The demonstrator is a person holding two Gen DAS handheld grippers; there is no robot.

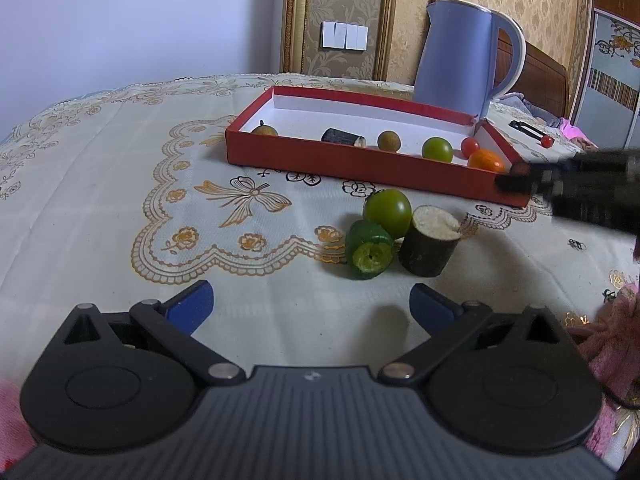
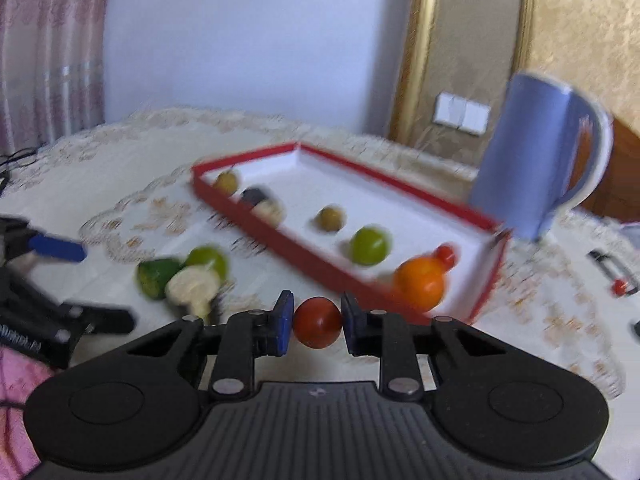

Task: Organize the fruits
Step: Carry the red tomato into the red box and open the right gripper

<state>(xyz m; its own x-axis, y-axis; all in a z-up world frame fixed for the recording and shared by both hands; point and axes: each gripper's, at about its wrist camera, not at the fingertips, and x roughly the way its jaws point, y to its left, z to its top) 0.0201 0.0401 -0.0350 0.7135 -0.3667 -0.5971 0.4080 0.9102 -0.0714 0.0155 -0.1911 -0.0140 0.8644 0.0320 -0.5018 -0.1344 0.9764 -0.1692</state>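
A red box (image 1: 320, 156) with a white inside holds several fruits in a row: a brown longan (image 1: 389, 141), a green fruit (image 1: 437, 149), a red cherry tomato (image 1: 469, 146) and an orange (image 1: 485, 160). In front of it on the tablecloth lie a green fruit (image 1: 387, 208), a cut green piece (image 1: 368, 250) and a dark sugarcane stub (image 1: 431, 240). My left gripper (image 1: 310, 306) is open and empty, just short of them. My right gripper (image 2: 317, 322) is shut on a red cherry tomato (image 2: 317, 322), above the cloth near the box's front edge (image 2: 360, 280).
A blue kettle (image 1: 460, 54) stands behind the box at the right. A small black tool with a red tip (image 1: 532, 132) lies to the box's right. The right gripper shows blurred at the right of the left wrist view (image 1: 568, 184). Pink fabric (image 1: 612, 340) is at the lower right.
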